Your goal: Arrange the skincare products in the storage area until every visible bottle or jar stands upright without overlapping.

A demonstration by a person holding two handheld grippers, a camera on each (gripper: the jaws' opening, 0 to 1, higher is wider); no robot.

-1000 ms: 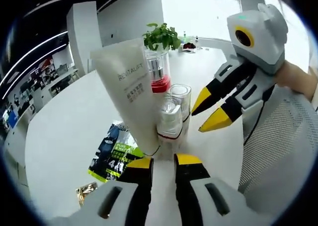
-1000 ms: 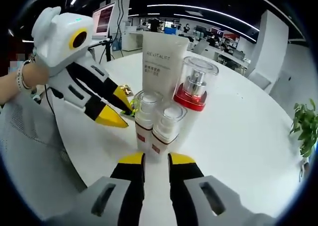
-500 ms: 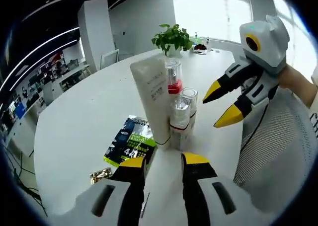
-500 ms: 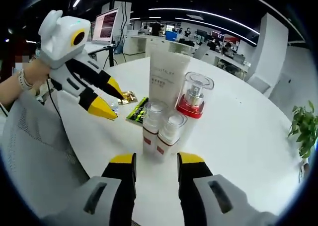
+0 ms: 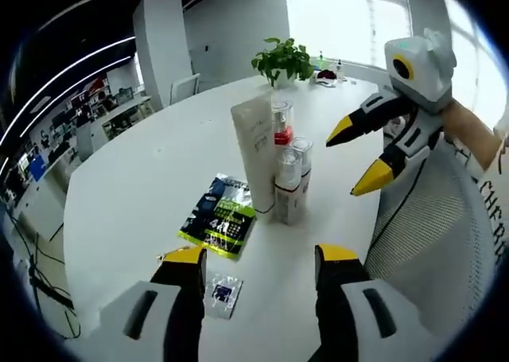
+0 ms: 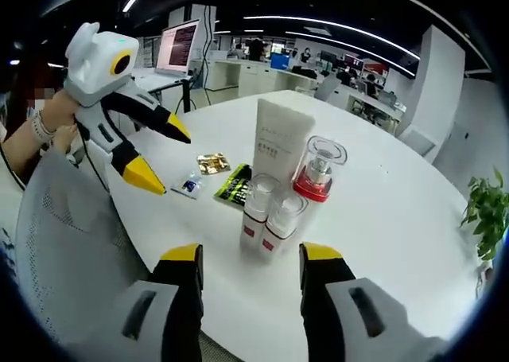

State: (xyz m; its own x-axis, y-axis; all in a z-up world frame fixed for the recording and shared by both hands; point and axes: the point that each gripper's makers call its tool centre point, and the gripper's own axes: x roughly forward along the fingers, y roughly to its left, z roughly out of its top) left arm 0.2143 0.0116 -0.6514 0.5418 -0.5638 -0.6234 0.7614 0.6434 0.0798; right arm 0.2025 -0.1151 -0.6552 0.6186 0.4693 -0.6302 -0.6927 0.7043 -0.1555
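Four skincare products stand upright in a tight cluster on the round white table (image 5: 135, 187): a tall white tube (image 5: 256, 151), a red-collared pump bottle (image 5: 280, 123) with a clear cap, and two small clear-capped bottles (image 5: 286, 188) (image 5: 301, 159). The same tube (image 6: 278, 143), pump bottle (image 6: 318, 171) and small bottles (image 6: 257, 211) (image 6: 283, 223) appear in the right gripper view. My left gripper (image 5: 259, 254) (image 6: 161, 152) is open and empty, back from the cluster. On the other side, my right gripper (image 6: 250, 254) (image 5: 358, 155) is also open and holds nothing.
A green sachet (image 5: 221, 225) (image 6: 235, 185) lies flat beside the tube, with a small blue-print sachet (image 5: 224, 294) (image 6: 189, 185) and a gold one (image 6: 212, 164) nearby. A potted plant (image 5: 282, 60) stands at the far edge. A mesh chair back (image 6: 56, 243) is by the table.
Both grippers have drawn back from the product cluster, and their jaws have spread from nearly closed to wide apart. The products have stayed standing in place.
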